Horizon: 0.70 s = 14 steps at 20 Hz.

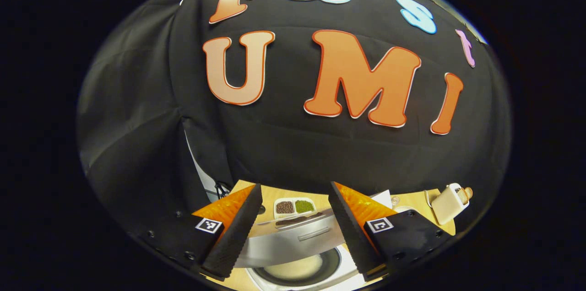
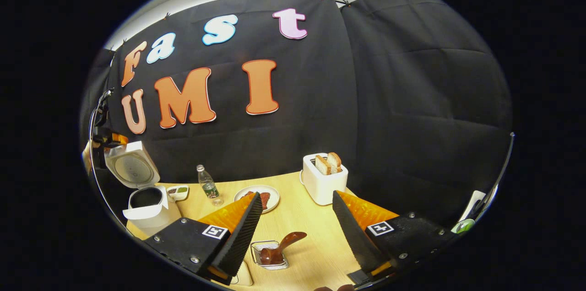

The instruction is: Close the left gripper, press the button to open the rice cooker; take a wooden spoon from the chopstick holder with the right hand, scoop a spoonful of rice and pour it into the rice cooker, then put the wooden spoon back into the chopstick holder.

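The white rice cooker (image 2: 146,211) stands at the table's left with its lid (image 2: 132,167) swung up. In the left gripper view I look down on the lid's silver edge (image 1: 293,238) and the inner pot (image 1: 297,269), which looks pale inside. My left gripper (image 1: 295,186) hovers above the cooker, open and holding nothing; it also shows far left as the left gripper (image 2: 107,137). A brown wooden spoon (image 2: 284,243) lies in the wire chopstick holder (image 2: 268,256), handle slanting up to the right. My right gripper (image 2: 297,194) is open above and just behind the holder, apart from the spoon.
A divided dish (image 1: 295,207) of brown and green grains sits behind the cooker. A small bottle (image 2: 208,185), a plate (image 2: 274,192) of food and a white toaster (image 2: 322,181) with bread stand along the back of the wooden table (image 2: 316,236).
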Available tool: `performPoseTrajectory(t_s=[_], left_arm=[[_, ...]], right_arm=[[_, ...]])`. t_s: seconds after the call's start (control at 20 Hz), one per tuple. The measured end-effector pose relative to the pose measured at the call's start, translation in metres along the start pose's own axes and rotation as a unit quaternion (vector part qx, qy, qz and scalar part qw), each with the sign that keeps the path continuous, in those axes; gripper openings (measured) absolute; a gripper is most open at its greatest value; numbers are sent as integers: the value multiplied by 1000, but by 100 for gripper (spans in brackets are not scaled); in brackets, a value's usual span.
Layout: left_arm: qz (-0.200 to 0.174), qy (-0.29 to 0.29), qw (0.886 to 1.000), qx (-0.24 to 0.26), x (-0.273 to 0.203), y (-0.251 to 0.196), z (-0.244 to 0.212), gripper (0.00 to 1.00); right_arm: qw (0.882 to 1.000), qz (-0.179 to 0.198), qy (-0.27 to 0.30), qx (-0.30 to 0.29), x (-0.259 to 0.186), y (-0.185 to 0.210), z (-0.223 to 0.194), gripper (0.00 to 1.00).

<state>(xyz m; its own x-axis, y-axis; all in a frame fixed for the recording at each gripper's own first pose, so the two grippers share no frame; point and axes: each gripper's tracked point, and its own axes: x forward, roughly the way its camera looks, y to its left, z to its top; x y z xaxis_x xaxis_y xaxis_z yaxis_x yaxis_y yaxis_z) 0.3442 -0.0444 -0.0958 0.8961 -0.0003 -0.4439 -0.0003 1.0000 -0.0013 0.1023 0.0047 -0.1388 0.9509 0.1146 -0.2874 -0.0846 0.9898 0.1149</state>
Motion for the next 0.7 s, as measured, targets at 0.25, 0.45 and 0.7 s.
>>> performPoseTrajectory(t_s=[0.25, 0.45, 0.7], left_arm=[[-3, 26, 1000, -4, -33, -20, -80, 99], [10, 37, 999, -11, -49, -30, -136, 99], [44, 36, 998, 2, -43, -29, -174, 98]], right_arm=[[999, 39, 14, 4, -4, 4, -16, 95], [998, 56, 22, -13, -13, -1, -26, 95], [997, 64, 33, -13, -22, -10, -38, 95]])
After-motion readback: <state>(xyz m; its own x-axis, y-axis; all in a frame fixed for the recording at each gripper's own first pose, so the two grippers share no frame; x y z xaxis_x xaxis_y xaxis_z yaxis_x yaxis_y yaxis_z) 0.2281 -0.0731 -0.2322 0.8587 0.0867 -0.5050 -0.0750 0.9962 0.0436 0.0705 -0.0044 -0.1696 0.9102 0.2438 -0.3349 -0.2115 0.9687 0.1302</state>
